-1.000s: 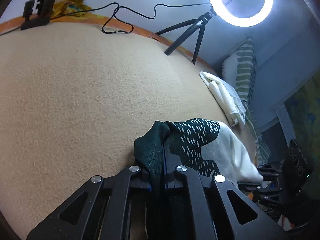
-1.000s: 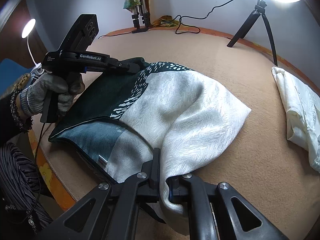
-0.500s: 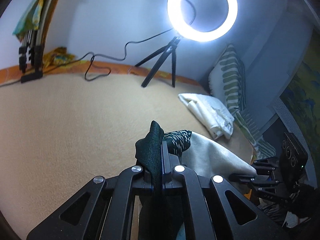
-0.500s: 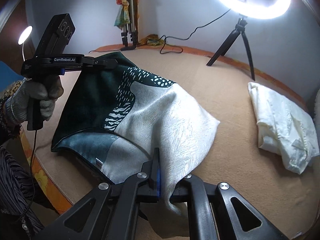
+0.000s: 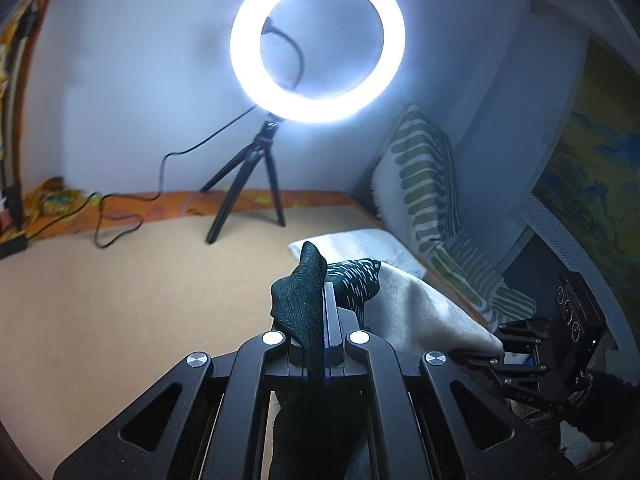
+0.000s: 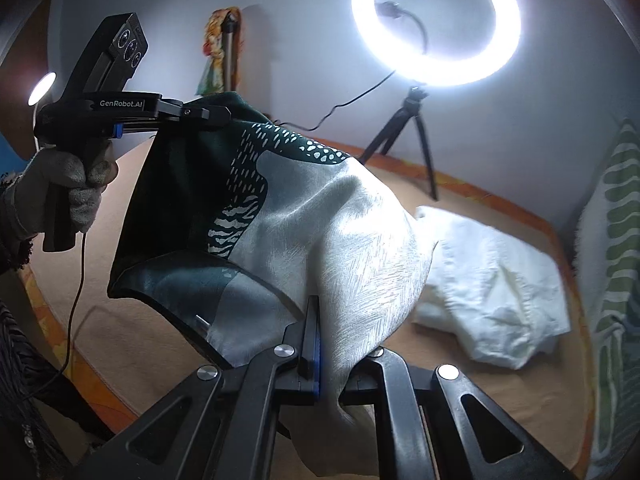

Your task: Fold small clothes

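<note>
Gripping its handle at frame left, the gloved hand (image 6: 76,188) raises the left gripper (image 6: 216,114) — clamped on the cloth (image 6: 328,232); the right gripper (image 6: 320,344) pinches its pale edge, seemingly mid-air.

Sheeny woven cloth (image 6: 320,216), matt beige blanket (image 5: 120,292)

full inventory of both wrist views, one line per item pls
patterned cloth: 1, dark green and off-white, held up off the bed between both grippers
white garment: 1, cream, crumpled on the bed to the right
bed cover: 1, beige, orange border
ring light: 1, white, lit, on a black tripod at the far edge
striped pillow: 1, white and green, against the wall
left gripper: 1, black, shut on the dark corner
right gripper: 1, black, shut on the pale edge
gloved hand: 1, grey, on the left gripper's handle
</note>
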`<action>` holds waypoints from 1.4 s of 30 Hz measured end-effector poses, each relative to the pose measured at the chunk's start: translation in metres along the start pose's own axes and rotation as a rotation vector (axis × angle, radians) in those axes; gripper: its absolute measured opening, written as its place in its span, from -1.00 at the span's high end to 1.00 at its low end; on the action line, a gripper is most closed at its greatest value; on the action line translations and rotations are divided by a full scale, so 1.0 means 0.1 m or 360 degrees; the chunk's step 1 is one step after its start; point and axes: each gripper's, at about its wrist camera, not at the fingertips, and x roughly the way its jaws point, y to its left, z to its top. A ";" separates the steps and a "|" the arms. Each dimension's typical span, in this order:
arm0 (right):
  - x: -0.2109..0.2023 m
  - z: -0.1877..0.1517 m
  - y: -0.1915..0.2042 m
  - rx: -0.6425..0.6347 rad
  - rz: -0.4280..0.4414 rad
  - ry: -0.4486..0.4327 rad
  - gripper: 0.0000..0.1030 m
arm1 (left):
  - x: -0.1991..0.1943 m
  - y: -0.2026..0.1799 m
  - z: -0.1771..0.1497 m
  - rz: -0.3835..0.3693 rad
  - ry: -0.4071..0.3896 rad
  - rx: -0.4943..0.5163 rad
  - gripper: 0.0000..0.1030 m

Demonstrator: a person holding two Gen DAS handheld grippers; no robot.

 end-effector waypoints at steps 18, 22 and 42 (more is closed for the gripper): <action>0.01 0.04 -1.73 -0.0126 -0.0444 0.0058 0.95 | 1.49 -0.75 0.56 -0.0179 -0.0033 0.0133 0.94; 0.17 0.04 -2.06 -0.0117 -0.0459 0.0072 0.95 | 1.77 -0.78 0.60 -0.0161 -0.0026 0.0141 0.94; 0.93 -0.32 -3.12 0.0343 -0.0133 0.0252 0.24 | 2.10 -0.66 0.55 0.0527 -0.0039 0.0403 0.25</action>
